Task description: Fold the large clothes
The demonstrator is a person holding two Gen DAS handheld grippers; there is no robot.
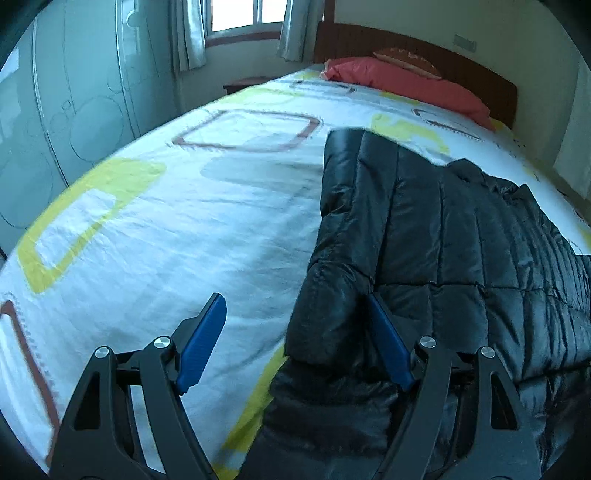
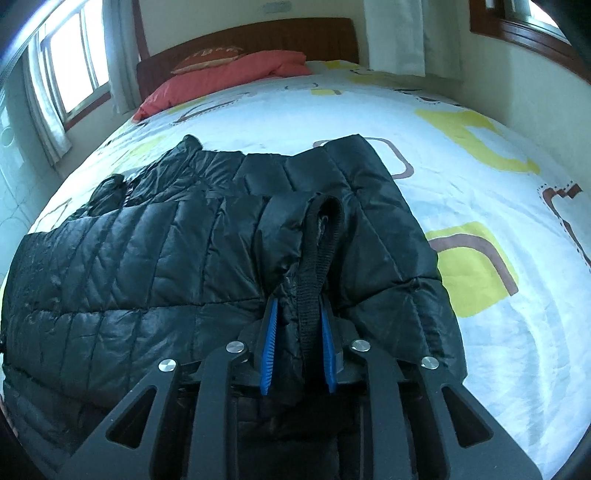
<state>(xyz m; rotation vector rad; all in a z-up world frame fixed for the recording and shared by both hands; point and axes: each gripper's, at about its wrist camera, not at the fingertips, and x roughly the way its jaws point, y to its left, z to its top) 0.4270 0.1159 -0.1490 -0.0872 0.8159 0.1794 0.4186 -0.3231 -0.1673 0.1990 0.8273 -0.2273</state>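
A black quilted puffer jacket (image 1: 443, 236) lies on the bed; it also shows in the right wrist view (image 2: 147, 258). My left gripper (image 1: 295, 306) is open, its blue pads (image 1: 201, 347) wide apart, with a sleeve of the jacket (image 1: 332, 321) lying between them near the right pad. My right gripper (image 2: 299, 310) is shut on the jacket's sleeve cuff (image 2: 317, 254), whose knitted black band stands up from between the blue pads.
The bed has a white sheet with yellow and brown shapes (image 1: 147, 221), also in the right wrist view (image 2: 480, 184). A red pillow (image 1: 406, 81) lies by the wooden headboard (image 2: 258, 37). A wardrobe (image 1: 55, 110) stands left. Windows with curtains (image 1: 236, 22) are behind.
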